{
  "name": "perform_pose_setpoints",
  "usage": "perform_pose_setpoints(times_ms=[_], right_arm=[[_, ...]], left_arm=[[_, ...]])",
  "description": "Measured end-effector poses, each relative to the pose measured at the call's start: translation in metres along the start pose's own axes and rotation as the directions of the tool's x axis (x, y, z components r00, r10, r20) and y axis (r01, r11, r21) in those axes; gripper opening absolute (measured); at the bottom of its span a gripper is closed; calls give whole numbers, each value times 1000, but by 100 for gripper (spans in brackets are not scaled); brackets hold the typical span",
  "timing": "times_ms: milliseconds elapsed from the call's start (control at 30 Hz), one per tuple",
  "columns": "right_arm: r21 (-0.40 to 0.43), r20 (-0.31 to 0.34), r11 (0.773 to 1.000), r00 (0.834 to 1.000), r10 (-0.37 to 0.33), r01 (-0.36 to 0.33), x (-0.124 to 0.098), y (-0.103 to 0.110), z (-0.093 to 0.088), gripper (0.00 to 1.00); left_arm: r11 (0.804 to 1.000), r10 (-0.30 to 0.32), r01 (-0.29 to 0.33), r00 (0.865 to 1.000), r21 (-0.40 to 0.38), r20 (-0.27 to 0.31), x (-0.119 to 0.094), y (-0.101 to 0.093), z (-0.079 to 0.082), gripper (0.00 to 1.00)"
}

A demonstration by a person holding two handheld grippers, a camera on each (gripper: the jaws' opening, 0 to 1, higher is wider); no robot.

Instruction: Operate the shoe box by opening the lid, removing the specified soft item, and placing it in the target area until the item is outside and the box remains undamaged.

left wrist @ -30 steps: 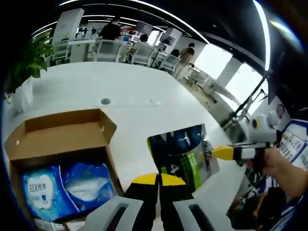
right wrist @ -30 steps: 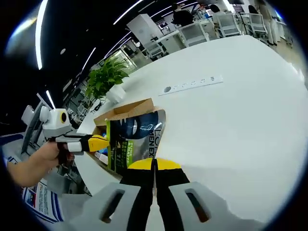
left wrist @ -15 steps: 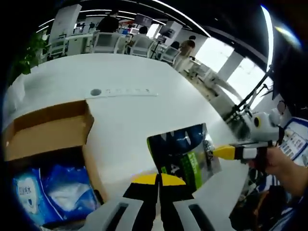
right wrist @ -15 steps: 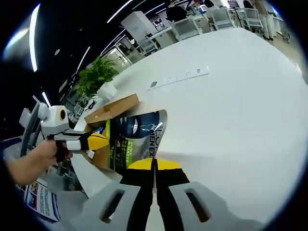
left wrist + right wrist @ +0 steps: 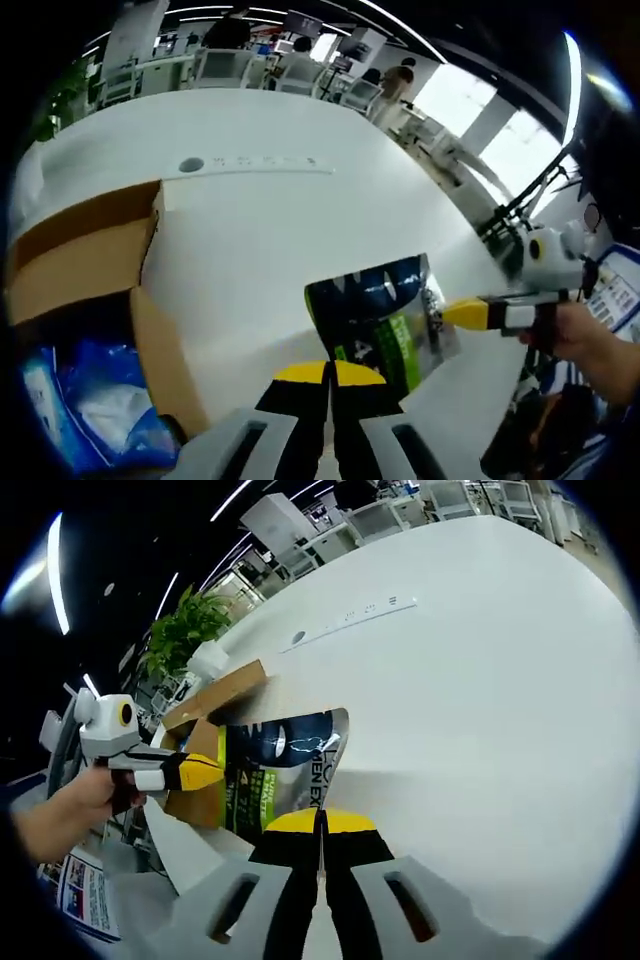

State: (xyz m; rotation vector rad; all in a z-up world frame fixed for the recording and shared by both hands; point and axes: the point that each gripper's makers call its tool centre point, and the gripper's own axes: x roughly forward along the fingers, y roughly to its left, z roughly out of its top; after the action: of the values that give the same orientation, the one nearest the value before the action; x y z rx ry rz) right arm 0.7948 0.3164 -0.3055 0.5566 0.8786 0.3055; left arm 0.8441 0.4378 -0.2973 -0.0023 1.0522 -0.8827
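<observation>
Item: soft pouch point(image 5: 385, 325), dark blue and green, printed. Location: held in the air above the white surface point(image 5: 260, 230), outside the cardboard box point(image 5: 80, 260).

Left hand-held gripper point(image 5: 327, 372): yellow-tipped jaws pressed together, pinching the pouch's near bottom edge. The pouch rises directly ahead of it and leans slightly to its right.

Right hand-held gripper point(image 5: 321, 823): jaws pressed together on the opposite edge of the same pouch point(image 5: 280, 775), which rises ahead and slightly to its left. In the left gripper view it enters from the right and meets the pouch's right edge, a person's hand point(image 5: 590, 340) behind it.

Box: open, brown flap standing; lies to the left of the left hand-held gripper, well apart from the pouch. Blue-and-white soft packs point(image 5: 85, 400) remain inside.

Governing relation: the pouch's long axis runs away from each hand-held gripper, the pouch hanging between the two. Bare surface lies ahead of and beneath it. Neither hand is nearer; both hold it.

Judgement: removal appears done; lowering and setting down in the target area remains. The target area is not marked.

Also present: a potted plant point(image 5: 185, 630), a socket strip point(image 5: 250, 162).
</observation>
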Motion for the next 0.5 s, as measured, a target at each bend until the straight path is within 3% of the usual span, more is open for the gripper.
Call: perform_pose_setpoints(times_ms=[500], right_arm=[[36, -28, 999, 1000, -11, 12, 12, -17, -15, 0]], left_arm=[[1000, 2, -2, 999, -10, -44, 23, 10, -13, 0]])
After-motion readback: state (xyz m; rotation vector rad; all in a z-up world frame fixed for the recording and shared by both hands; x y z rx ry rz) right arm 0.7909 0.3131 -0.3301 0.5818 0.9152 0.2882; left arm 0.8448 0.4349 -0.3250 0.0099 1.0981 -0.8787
